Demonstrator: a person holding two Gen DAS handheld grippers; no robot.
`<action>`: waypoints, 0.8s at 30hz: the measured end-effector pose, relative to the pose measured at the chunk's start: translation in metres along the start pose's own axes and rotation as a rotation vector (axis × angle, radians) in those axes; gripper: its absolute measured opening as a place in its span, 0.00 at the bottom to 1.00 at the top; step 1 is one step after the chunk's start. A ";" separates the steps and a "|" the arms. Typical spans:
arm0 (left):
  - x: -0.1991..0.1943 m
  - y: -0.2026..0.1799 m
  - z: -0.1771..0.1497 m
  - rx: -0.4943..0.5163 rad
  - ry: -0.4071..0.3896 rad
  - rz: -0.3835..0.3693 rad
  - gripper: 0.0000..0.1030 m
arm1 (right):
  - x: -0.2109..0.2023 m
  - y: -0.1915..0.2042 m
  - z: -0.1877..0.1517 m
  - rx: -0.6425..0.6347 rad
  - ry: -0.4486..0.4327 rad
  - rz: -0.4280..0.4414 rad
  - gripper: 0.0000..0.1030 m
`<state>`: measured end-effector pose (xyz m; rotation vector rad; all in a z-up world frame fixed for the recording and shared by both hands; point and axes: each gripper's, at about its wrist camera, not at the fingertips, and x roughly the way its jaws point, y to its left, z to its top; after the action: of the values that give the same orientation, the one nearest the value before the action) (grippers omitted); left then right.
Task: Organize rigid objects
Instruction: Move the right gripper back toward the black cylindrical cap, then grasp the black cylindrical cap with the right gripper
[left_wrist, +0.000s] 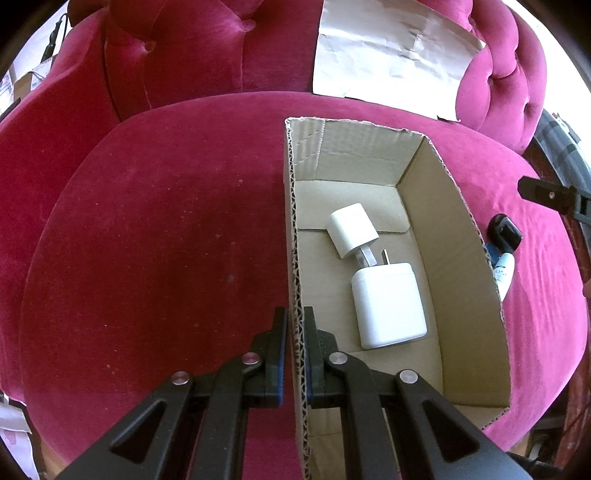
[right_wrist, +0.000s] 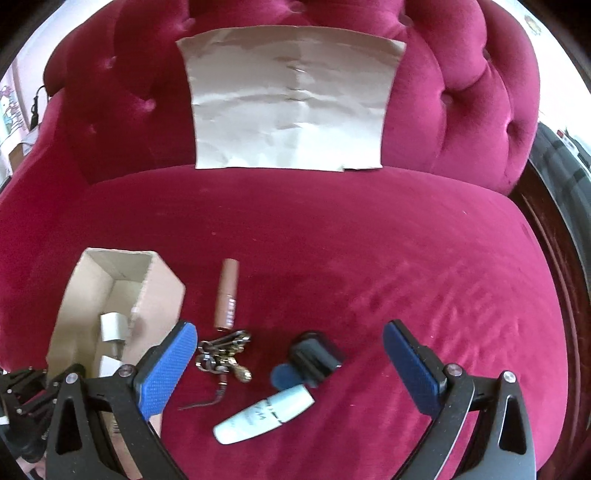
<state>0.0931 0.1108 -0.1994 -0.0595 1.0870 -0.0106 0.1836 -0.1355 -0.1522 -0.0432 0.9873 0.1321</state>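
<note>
Two white plastic charger plugs (left_wrist: 373, 280) lie end to end on the floor of an open brown cardboard box (left_wrist: 436, 221), already sorted, while the remaining items wait on the crimson velvet sofa seat (right_wrist: 369, 258) just to the box's right. Those items are a slim tan cosmetic tube (right_wrist: 226, 293), a tangled bunch of metal keys (right_wrist: 223, 354), a small black case (right_wrist: 314, 356) and a white plastic bottle with a blue cap (right_wrist: 264, 415). The left gripper (left_wrist: 295, 325) is clamped tight on the box's near left wall, one finger inside and one outside, probably to steady the light box on the soft cushion while things go in. The right gripper (right_wrist: 290, 343) hangs above the loose pile with its blue pads spread wide and nothing between them; the black case and bottle lie nearest its centre, so one of them seems the likely next pick. A crumpled sheet of pale paper (right_wrist: 291, 107) leans against the tufted backrest. Only the left wrist view shows the clamp on the box wall and both plugs in full; only the right wrist view shows the keys and tan tube, hidden from the other camera behind the box's far wall.
</note>
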 end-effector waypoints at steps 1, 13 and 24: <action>0.000 0.000 0.000 0.001 0.000 0.001 0.07 | 0.002 -0.002 0.000 0.001 0.004 -0.008 1.00; 0.001 -0.001 0.000 -0.001 0.002 0.003 0.07 | 0.023 -0.019 -0.014 0.005 0.055 -0.039 1.00; 0.003 -0.003 0.001 0.002 0.003 0.009 0.07 | 0.052 -0.030 -0.028 0.018 0.112 -0.025 1.00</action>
<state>0.0951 0.1074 -0.2013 -0.0527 1.0901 -0.0040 0.1928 -0.1630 -0.2121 -0.0472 1.0994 0.0989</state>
